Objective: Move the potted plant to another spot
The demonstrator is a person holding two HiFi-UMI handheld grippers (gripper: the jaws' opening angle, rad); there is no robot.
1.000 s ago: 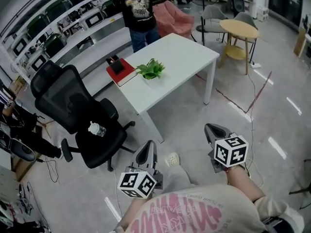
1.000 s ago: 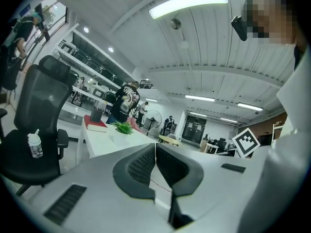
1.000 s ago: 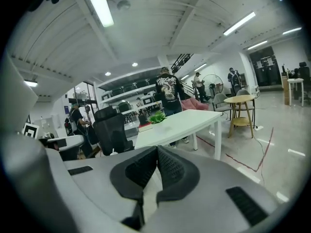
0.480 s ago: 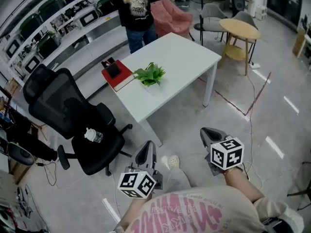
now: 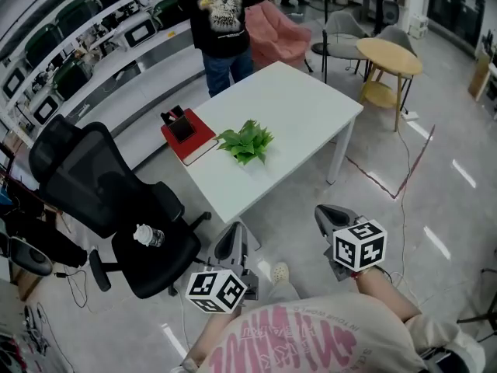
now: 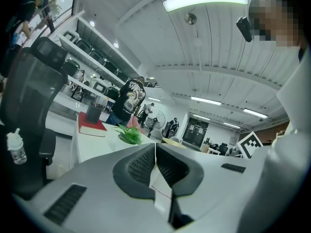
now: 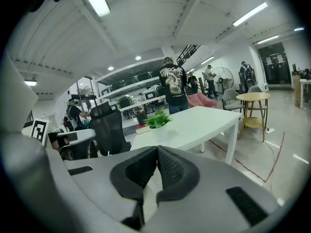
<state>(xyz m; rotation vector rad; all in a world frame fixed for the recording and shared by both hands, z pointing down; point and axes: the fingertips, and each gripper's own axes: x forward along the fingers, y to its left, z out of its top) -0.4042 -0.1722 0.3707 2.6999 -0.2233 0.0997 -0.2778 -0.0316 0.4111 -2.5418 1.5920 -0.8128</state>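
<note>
Black mesh office chair (image 5: 101,196) far left, clear plastic bottle (image 5: 146,235) on its seat. Next, red book w/ black holder on top (image 5: 189,134) lies on white rectangular table (image 5: 311,103), left end. Green leafy potted plant in white pot (image 5: 247,142) stands upright just right of the book. Left gripper (image 5: 234,238) is low in the head view, below the plant & well apart from it, short of the table; jaws pressed together, nothing btwn them. Right gripper (image 5: 324,214) sits further right, also well apart from the plant; jaws closed, empty. Both point toward the table.
</note>
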